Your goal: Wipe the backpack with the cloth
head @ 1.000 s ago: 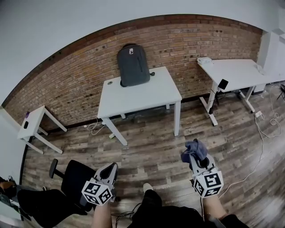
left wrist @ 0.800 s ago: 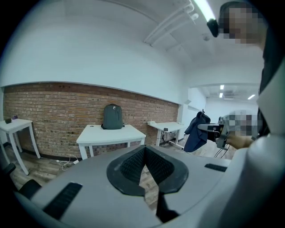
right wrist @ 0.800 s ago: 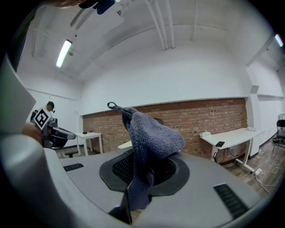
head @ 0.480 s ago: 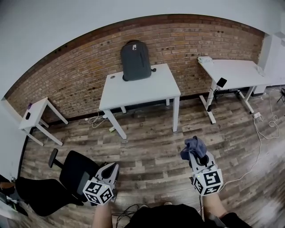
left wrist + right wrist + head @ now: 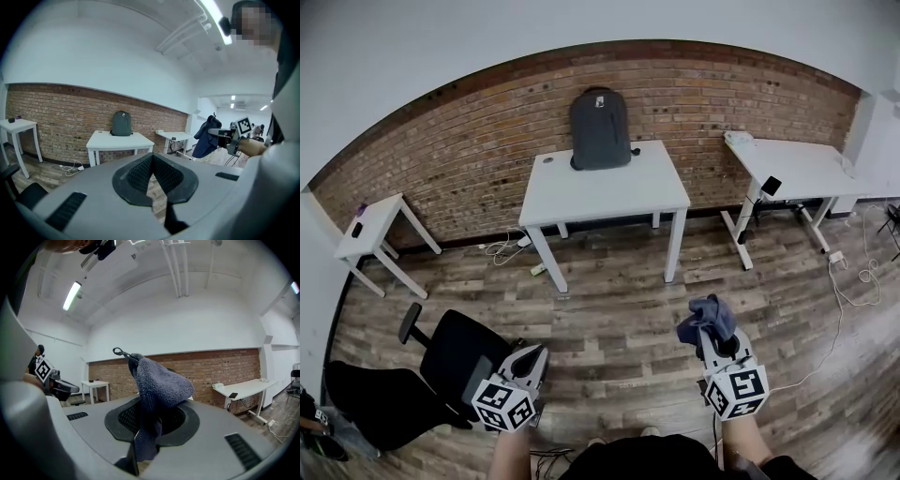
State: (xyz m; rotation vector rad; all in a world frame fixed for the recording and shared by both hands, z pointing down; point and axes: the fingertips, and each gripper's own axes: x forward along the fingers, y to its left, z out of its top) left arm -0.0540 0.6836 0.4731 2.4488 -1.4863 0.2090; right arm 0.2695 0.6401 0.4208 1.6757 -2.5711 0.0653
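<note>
Holding the cloth [image 5: 707, 315] tight in the right gripper [image 5: 706, 331], left gripper [image 5: 536, 352] closed and empty, the next job looks like walking over to the backpack [image 5: 600, 129].

Looks like an office / open workspace to me. Evidence:
- 3 white desks: centre desk [image 5: 609, 195] w/ a backpack [image 5: 600, 129] leaning on the wall, longer desk [image 5: 802, 169] to my right, small side table [image 5: 377, 217] far left.
- black office chair [image 5: 455, 352] w/ armrest, close to me on the left.
- exposed-brick wall [image 5: 469, 159] along the back, plain white above it.
- wood-plank floor [image 5: 619, 309].
- white cord [image 5: 853, 281] trailing over the floor on the right, another cable bundle [image 5: 502, 248] by the centre desk leg.
- strip light [image 5: 71, 295] + conduit runs [image 5: 178, 268] on a white ceiling.
</note>
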